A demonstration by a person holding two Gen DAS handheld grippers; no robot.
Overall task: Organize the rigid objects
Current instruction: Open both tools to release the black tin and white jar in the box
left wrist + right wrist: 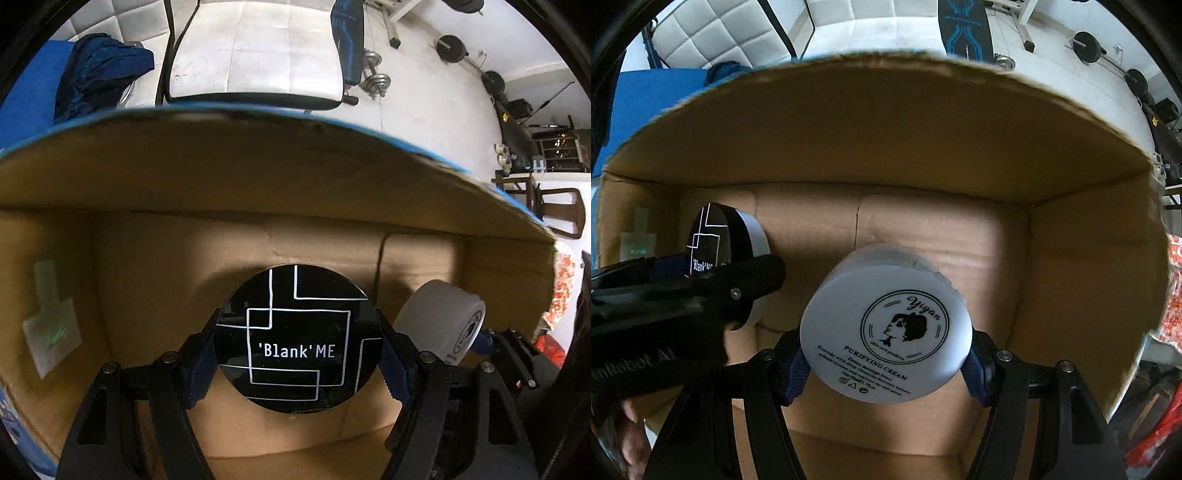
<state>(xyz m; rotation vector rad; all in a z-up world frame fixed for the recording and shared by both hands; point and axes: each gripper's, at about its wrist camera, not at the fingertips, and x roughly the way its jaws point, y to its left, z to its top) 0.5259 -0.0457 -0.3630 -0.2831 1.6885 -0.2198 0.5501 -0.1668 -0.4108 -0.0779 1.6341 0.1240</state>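
1. Black-lidded jar point(298, 338): round, lid face toward the left wrist camera, white line pattern and the words 'Blank' ME. Held inside the cardboard box point(229, 177), above the box floor. From the right wrist view the same jar point(718, 240) shows edge-on, with a pale body behind the black lid.
2. Left gripper point(298, 354): blue-padded fingers point(201, 369) clamped on either side of the black lid, spread about as wide as the lid. In the right wrist view it comes in from the left edge point(701, 284).
3. White cream jar point(886, 328): round, lid face toward the right wrist camera, printed with a woman's profile in a ring, "Yiyan" and "PURIFYING CREAM". Also held inside the box, to the right of the black-lidded jar and apart from it. From the left wrist view it appears as a pale cylinder point(439, 321) on its side.
4. Right gripper point(886, 358): blue pads point(796, 373) pressed against the white lid's rim on both sides, holding it.
5. Box interior: brown corrugated walls, a seam down the back panel, rear flap raised toward the cameras.
6. Against the left inner wall, a small clear bottle point(50, 317) with a greenish tint; contents hard to make out, possibly a perfume flask.
7. Beyond the box: white tiled floor, a white padded seat point(255, 55), blue cloth point(99, 70), dumbbells point(375, 72) and weight plates point(452, 48).
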